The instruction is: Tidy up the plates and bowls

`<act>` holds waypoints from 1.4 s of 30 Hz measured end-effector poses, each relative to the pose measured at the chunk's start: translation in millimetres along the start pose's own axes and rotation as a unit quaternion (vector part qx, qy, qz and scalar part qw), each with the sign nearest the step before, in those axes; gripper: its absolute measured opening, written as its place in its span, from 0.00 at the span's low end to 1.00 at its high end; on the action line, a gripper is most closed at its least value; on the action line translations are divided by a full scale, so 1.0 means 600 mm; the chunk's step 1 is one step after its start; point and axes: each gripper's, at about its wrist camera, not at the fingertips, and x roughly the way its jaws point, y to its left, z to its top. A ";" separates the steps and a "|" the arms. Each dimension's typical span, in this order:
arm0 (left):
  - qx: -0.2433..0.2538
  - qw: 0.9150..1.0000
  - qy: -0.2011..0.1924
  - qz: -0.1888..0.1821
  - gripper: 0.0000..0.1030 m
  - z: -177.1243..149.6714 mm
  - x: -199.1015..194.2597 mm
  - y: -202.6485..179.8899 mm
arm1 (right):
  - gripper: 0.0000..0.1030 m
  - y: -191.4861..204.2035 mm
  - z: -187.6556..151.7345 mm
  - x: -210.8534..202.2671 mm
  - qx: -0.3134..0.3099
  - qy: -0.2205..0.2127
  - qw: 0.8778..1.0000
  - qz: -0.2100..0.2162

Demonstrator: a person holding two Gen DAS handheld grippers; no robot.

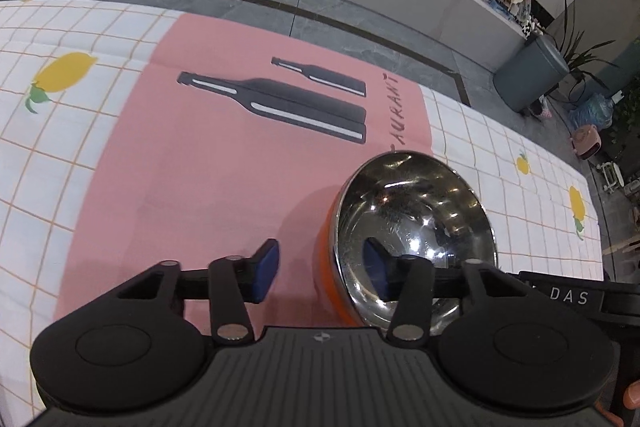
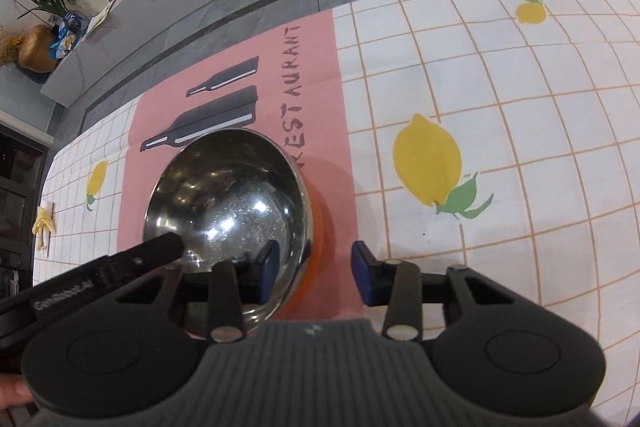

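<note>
Bowl [image 1: 416,227] sits upright, mouth up; your left gripper [image 1: 322,267] and right gripper [image 2: 316,273] straddle opposite rims, pads apart, unclamped; only the right view shows a glove [image 2: 43,227] at far left.

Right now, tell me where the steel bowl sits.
The steel bowl sits on the pink panel of the tablecloth, just below the printed bottles, with each tongs straddling its rim on opposite sides.

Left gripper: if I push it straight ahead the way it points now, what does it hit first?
Most likely the bowl's near wall: the left gripper straddles the rim, one jaw inside, one outside over the pink cloth. Depth is unclear.
</note>
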 end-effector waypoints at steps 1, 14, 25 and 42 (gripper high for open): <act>0.000 1.000 0.003 0.001 0.43 0.000 0.004 -0.001 | 0.34 0.000 0.001 0.002 0.001 0.001 1.000 0.000; 0.012 1.000 0.017 0.016 0.11 0.001 0.014 -0.019 | 0.14 0.005 0.004 0.016 0.003 0.007 1.000 0.004; 0.020 0.999 0.006 0.033 0.10 -0.017 -0.046 -0.056 | 0.11 0.003 -0.012 -0.031 -0.003 0.006 1.000 0.015; 0.053 0.998 -0.035 -0.030 0.13 -0.142 -0.191 -0.227 | 0.11 -0.108 -0.126 -0.281 -0.010 -0.065 0.997 0.027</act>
